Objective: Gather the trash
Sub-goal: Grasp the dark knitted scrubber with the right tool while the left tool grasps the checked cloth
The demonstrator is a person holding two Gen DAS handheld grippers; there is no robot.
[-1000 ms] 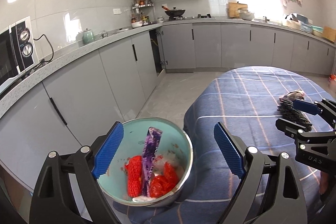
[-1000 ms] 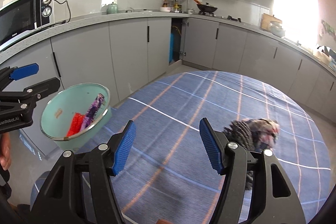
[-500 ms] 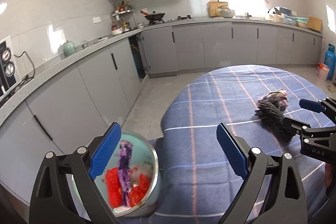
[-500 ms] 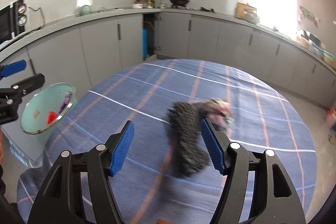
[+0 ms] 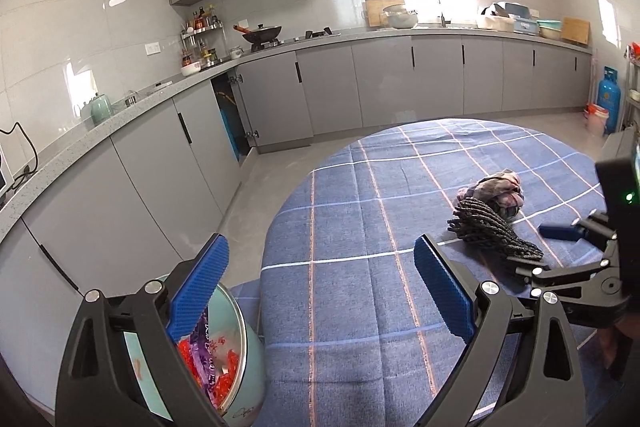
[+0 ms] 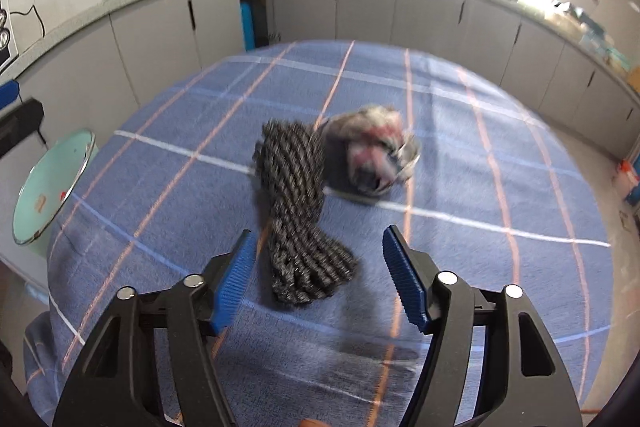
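The right gripper [image 6: 316, 275], jaws narrowing but not yet pressing, is straddling the near end of the soft, light black netting bundle [image 6: 296, 203] lying mid-table, while the left gripper [image 5: 320, 291] is gaping wide.

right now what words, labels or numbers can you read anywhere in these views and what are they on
No text can be read for certain.
Purple wrapper in the mint bowl: white print, too small and creased to read.
Bowl's outer wall, near the bottom edge of the left wrist view: a dark scribbled mark, illegible.
Bottles on the spice rack: labels too small.
Right gripper and left gripper: no lettering shows.
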